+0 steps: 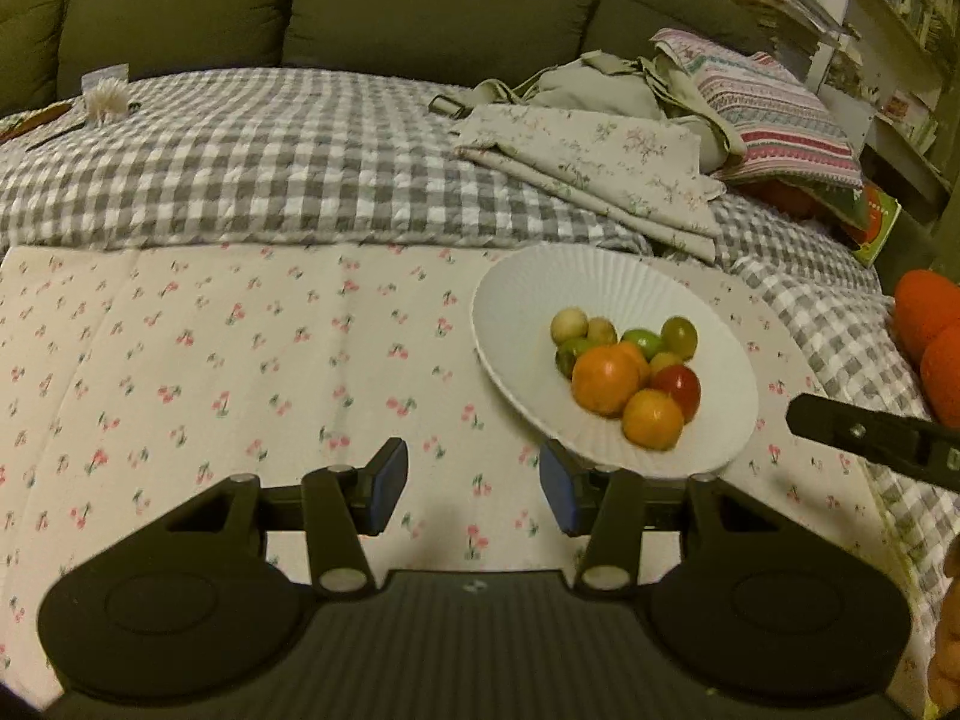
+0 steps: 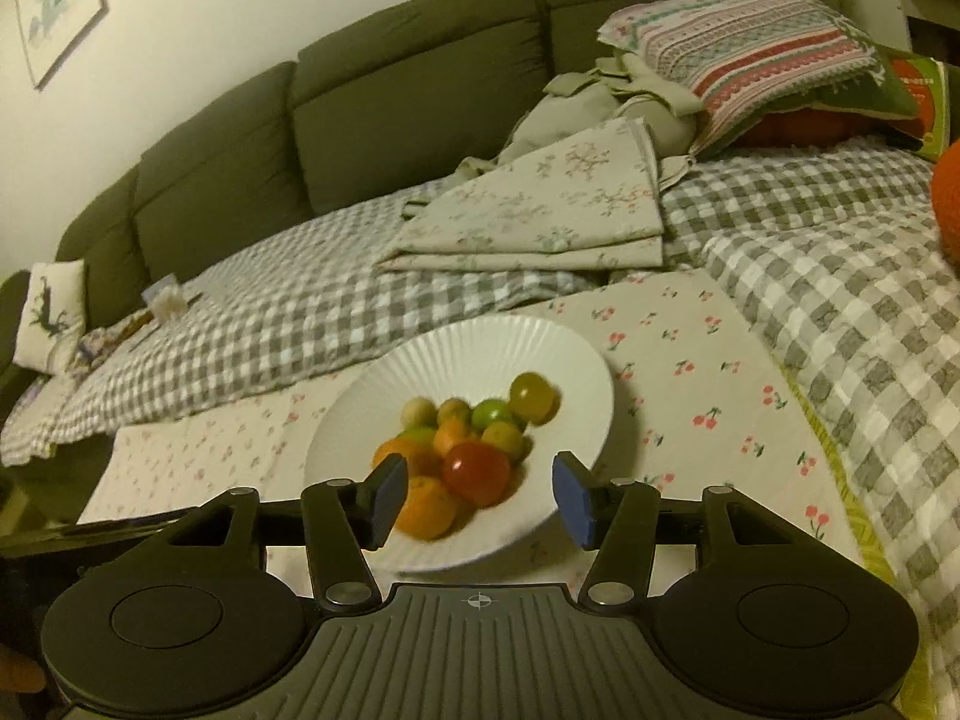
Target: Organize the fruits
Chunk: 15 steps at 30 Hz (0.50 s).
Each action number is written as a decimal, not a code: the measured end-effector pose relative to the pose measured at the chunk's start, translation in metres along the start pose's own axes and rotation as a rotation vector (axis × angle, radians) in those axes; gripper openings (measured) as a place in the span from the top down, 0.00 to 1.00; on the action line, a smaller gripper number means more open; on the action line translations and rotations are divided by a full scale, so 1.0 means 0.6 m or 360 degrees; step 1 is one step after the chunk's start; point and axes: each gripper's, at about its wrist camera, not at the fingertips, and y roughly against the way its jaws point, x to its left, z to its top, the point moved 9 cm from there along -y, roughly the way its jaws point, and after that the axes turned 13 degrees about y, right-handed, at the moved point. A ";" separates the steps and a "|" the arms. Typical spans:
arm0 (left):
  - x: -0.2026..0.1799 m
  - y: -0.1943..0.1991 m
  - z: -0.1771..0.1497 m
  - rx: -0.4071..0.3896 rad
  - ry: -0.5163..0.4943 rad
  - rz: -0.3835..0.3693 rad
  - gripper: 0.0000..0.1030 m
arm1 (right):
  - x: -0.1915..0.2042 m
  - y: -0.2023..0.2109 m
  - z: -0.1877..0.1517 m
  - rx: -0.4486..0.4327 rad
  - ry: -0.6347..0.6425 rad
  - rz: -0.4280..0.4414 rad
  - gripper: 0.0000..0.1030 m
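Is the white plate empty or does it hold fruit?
It holds fruit: the white plate carries a pile of oranges, a red fruit and small green ones.

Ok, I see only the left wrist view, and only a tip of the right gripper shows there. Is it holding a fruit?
Observer: No. The right gripper is open and empty, pointing at the plate.
Operator: Which fruit is nearest to it?
Observer: The red fruit, with an orange beside it.
Operator: Is anything on the wall?
Observer: Two framed pictures, at the top left.
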 end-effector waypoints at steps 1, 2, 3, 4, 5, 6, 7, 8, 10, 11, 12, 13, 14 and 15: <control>0.002 0.008 -0.005 -0.0001 0.0004 0.0007 0.53 | 0.005 0.007 -0.004 0.0004 0.0006 0.0004 0.43; 0.003 0.015 -0.009 -0.0005 0.0006 0.0011 0.53 | 0.011 0.016 -0.007 0.0004 0.0022 0.0008 0.42; 0.003 0.024 -0.014 -0.0011 0.0004 0.0015 0.53 | 0.017 0.024 -0.010 0.0002 0.0043 0.0010 0.41; 0.003 0.032 -0.018 -0.0017 0.0003 0.0020 0.53 | 0.024 0.033 -0.012 -0.0004 0.0063 0.0014 0.40; 0.003 0.042 -0.023 -0.0026 0.0001 0.0025 0.53 | 0.031 0.044 -0.015 -0.0012 0.0080 0.0022 0.39; 0.004 0.054 -0.029 -0.0035 0.0000 0.0027 0.53 | 0.037 0.053 -0.017 -0.0020 0.0089 0.0029 0.38; 0.004 0.062 -0.034 -0.0042 -0.0002 0.0027 0.52 | 0.043 0.061 -0.018 -0.0029 0.0097 0.0036 0.37; 0.005 0.073 -0.040 -0.0048 -0.0005 0.0028 0.51 | 0.049 0.071 -0.020 -0.0040 0.0106 0.0039 0.37; 0.008 0.090 -0.051 -0.0057 -0.0006 0.0036 0.50 | 0.060 0.089 -0.024 -0.0059 0.0135 0.0024 0.36; 0.010 0.099 -0.056 -0.0063 -0.0008 0.0042 0.50 | 0.065 0.100 -0.027 -0.0073 0.0148 0.0013 0.36; 0.010 0.108 -0.059 -0.0072 -0.0011 0.0043 0.49 | 0.069 0.109 -0.031 -0.0082 0.0153 0.0009 0.35; 0.011 0.117 -0.063 -0.0083 -0.0016 0.0045 0.47 | 0.074 0.119 -0.035 -0.0088 0.0158 0.0007 0.34; 0.010 0.126 -0.067 -0.0099 -0.0023 0.0052 0.41 | 0.081 0.130 -0.041 -0.0097 0.0169 0.0006 0.33; 0.010 0.133 -0.070 -0.0114 -0.0030 0.0062 0.38 | 0.087 0.139 -0.045 -0.0107 0.0179 0.0004 0.31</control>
